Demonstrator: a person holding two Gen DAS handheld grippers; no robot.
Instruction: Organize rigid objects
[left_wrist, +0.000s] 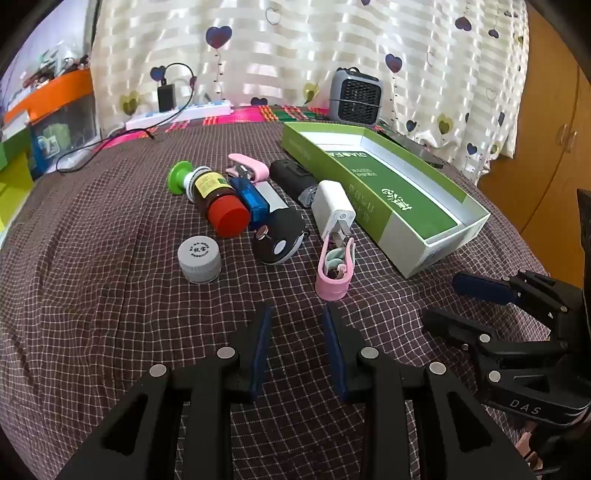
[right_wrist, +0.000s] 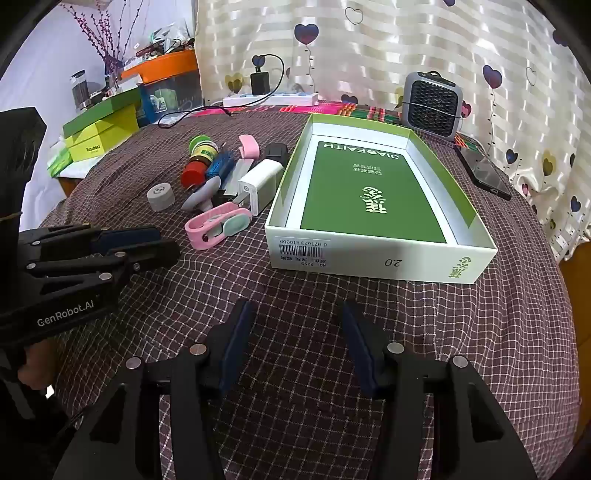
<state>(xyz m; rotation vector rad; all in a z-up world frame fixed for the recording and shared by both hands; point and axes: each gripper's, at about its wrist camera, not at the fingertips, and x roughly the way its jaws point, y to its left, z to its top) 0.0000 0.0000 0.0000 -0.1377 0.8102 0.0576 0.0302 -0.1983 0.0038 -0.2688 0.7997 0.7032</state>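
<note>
On the checked desk (right_wrist: 332, 314) we see, from the left, a grey jar (left_wrist: 199, 260), a red-capped bottle (left_wrist: 221, 206), a white charger (left_wrist: 332, 206) and a pink clip (left_wrist: 334, 271) bunched together, then the empty green box (right_wrist: 380, 254). Our left gripper (left_wrist: 297, 321) has jaws half spread on nothing; our right gripper (right_wrist: 295, 317) has jaws spread wide, empty.

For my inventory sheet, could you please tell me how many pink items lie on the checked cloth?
2. One pink clip lies nearest the camera, beside the white charger; the other pink item sits behind the blue item. More may be hidden.
</note>
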